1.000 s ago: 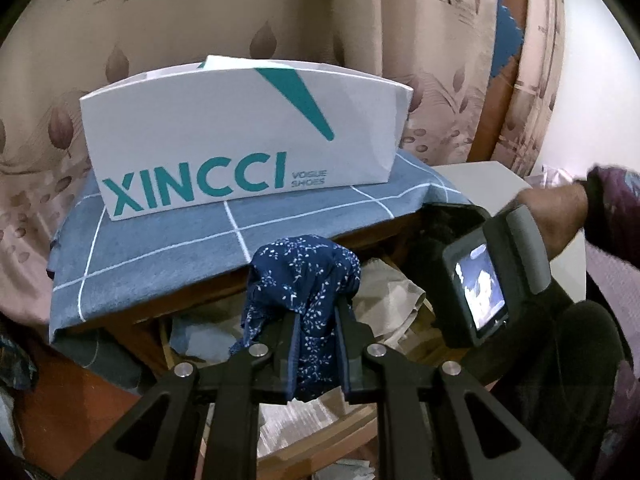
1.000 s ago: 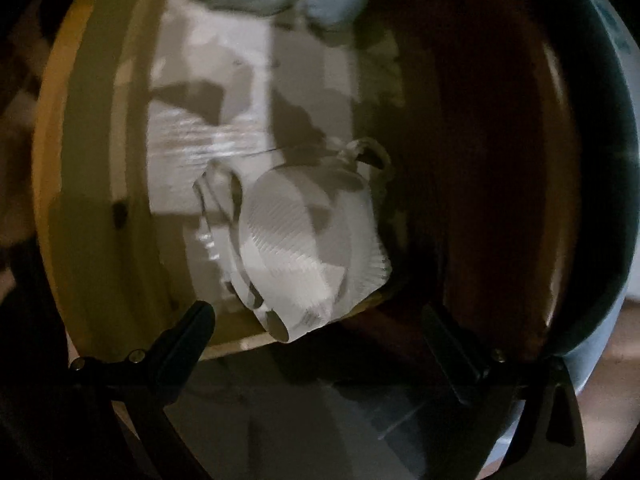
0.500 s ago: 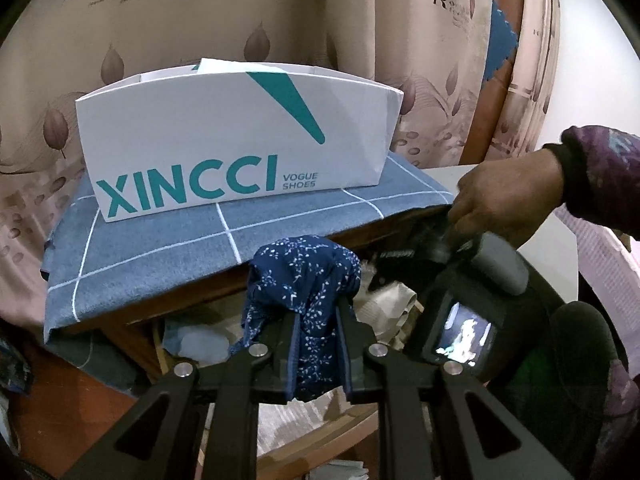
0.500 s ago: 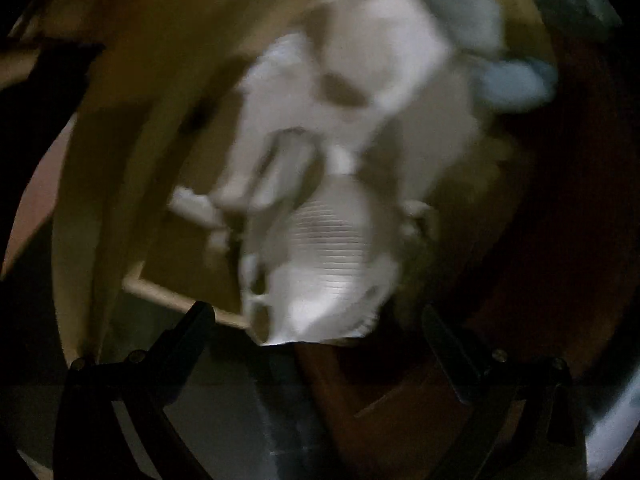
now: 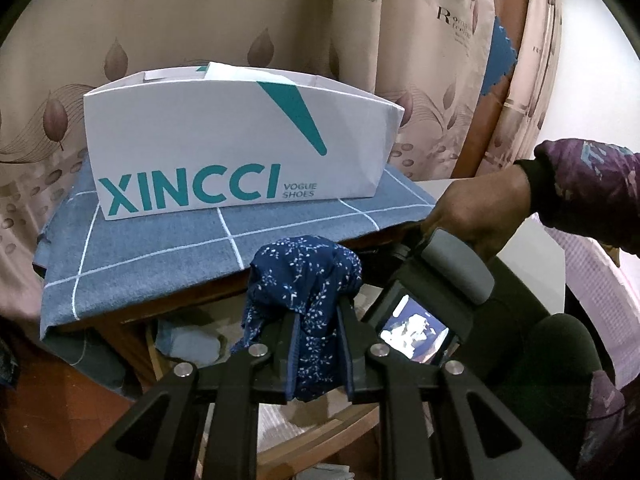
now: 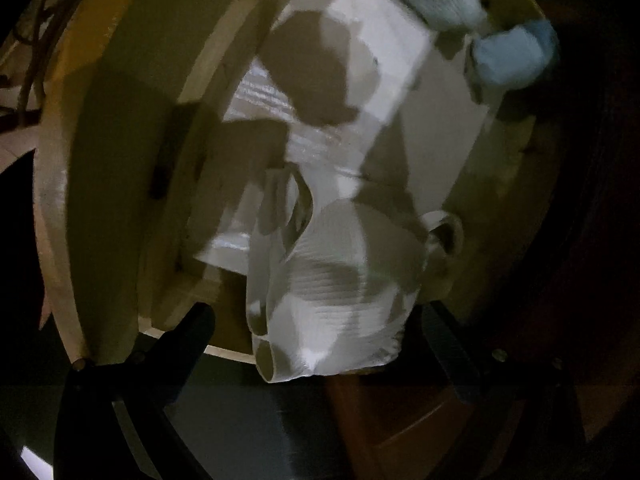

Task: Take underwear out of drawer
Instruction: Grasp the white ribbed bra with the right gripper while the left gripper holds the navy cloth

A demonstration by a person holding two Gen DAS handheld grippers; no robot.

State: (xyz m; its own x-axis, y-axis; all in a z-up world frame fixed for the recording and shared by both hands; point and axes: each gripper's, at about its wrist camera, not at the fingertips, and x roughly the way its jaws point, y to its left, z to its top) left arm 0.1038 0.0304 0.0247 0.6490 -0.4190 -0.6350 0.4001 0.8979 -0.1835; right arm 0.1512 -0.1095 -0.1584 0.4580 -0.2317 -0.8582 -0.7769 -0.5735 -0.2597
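Observation:
My left gripper (image 5: 316, 312) is shut on navy floral underwear (image 5: 304, 276), held above the open wooden drawer (image 5: 320, 428) in front of the table edge. My right gripper (image 6: 316, 320) is open, fingers wide apart, pointing down into the drawer (image 6: 104, 208). A pale ribbed white garment (image 6: 336, 288) lies bunched between its fingers, not gripped. In the left wrist view the right gripper's body (image 5: 452, 300) and the hand holding it sit to the right, over the drawer.
A white XINCCI shoe box (image 5: 240, 148) stands on a blue checked cloth (image 5: 160, 248) on the table. Curtains hang behind. The drawer is lined with white paper (image 6: 360, 100), with pale blue rolled items (image 6: 512, 56) at its far end.
The right gripper has swung and tilted over the drawer, the white garment staying between its open fingers. The left gripper holds the navy underwear almost still.

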